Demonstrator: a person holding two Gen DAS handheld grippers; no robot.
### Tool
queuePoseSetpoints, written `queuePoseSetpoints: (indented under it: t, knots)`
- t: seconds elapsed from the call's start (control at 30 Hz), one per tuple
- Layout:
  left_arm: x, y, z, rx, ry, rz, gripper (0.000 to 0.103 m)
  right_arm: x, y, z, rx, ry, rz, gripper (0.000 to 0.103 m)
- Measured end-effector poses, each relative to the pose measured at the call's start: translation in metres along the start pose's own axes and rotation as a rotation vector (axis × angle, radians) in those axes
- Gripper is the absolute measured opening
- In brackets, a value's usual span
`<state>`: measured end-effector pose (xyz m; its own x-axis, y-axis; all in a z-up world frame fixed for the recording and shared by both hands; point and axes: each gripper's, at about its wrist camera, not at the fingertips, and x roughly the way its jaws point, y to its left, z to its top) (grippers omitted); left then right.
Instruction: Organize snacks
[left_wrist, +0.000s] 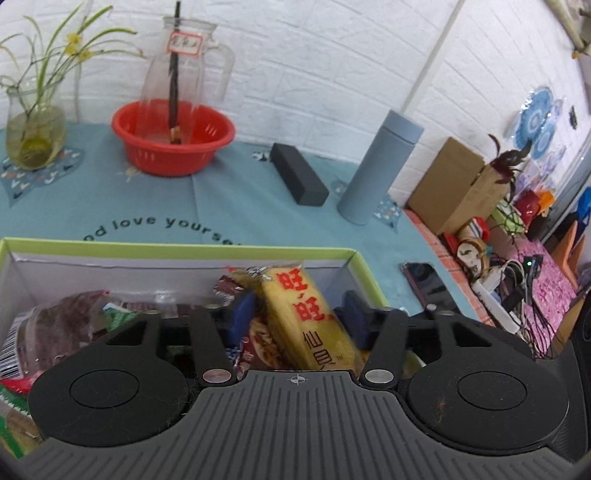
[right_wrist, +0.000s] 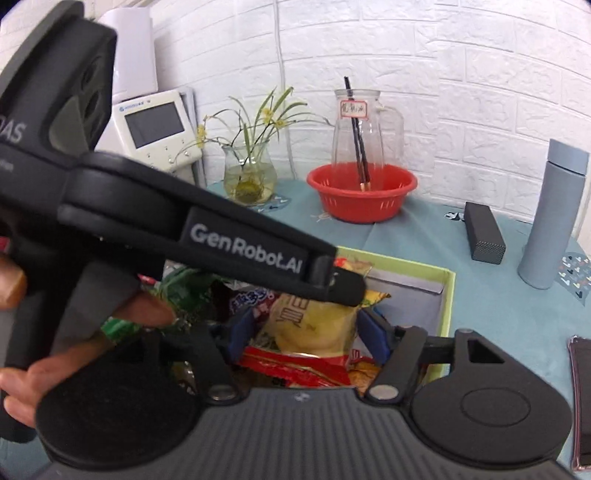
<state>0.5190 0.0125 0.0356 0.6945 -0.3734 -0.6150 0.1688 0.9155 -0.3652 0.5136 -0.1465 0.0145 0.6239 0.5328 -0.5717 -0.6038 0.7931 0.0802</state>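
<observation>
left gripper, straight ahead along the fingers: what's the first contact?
The yellow snack pack already sits between the left gripper fingers; whether the pads touch it is unclear. Beyond it, likely the far wall of the green-rimmed box, though depth is hard to judge.

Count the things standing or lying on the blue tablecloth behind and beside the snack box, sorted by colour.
Red: 1, the red basket
Clear glass: 2, the pitcher in the basket and the flower vase
Grey-blue: 1, the bottle
Black: 2, the long case and the phone
Total: 6
</observation>
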Motion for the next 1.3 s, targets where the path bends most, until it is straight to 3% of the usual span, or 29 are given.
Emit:
queuePoseSetpoints:
  t: [0.03, 0.07, 0.2, 0.27, 0.4, 0.6, 0.77, 0.83, 0.93, 1.1, 1.23, 1.3]
  knots:
    - [0.000, -0.002, -0.001, 0.009, -0.012, 0.000, 0.061, 0.001, -0.001, 0.001, -0.016, 0.000, -0.009, 0.085]
    - [-0.001, -0.006, -0.001, 0.022, -0.022, 0.004, 0.063, 0.001, 0.001, 0.000, -0.032, 0.004, -0.019, 0.087]
    - [-0.020, -0.016, -0.003, 0.046, -0.079, 0.023, 0.067, 0.000, 0.002, -0.002, -0.013, 0.003, -0.014, 0.093]
    - [-0.040, -0.019, -0.005, 0.046, -0.115, 0.016, 0.073, -0.004, 0.001, -0.001, -0.005, -0.013, -0.008, 0.093]
    - [-0.094, -0.025, -0.014, 0.057, -0.204, 0.074, 0.086, -0.018, 0.016, 0.002, -0.035, -0.048, 0.001, 0.093]
    - [-0.193, -0.019, -0.074, -0.030, -0.401, 0.179, 0.092, -0.031, 0.047, 0.001, -0.126, -0.060, 0.000, 0.094]
    - [-0.251, -0.021, -0.125, -0.054, -0.425, 0.280, 0.092, -0.055, 0.089, -0.014, -0.157, -0.073, -0.036, 0.094]
    - [-0.270, -0.024, -0.145, -0.074, -0.453, 0.288, 0.092, -0.075, 0.106, -0.024, -0.155, -0.058, -0.030, 0.094]
    - [-0.290, -0.031, -0.175, -0.081, -0.453, 0.277, 0.092, -0.121, 0.136, -0.052, -0.147, -0.095, -0.068, 0.093]
    - [-0.300, -0.048, -0.231, -0.050, -0.446, 0.268, 0.092, -0.201, 0.177, -0.121, -0.020, -0.178, -0.154, 0.093]
    - [-0.288, -0.062, -0.278, -0.003, -0.359, 0.277, 0.092, -0.251, 0.201, -0.186, 0.114, -0.225, -0.231, 0.093]
    - [-0.284, -0.070, -0.300, 0.025, -0.321, 0.274, 0.091, -0.271, 0.210, -0.207, 0.119, -0.220, -0.256, 0.093]
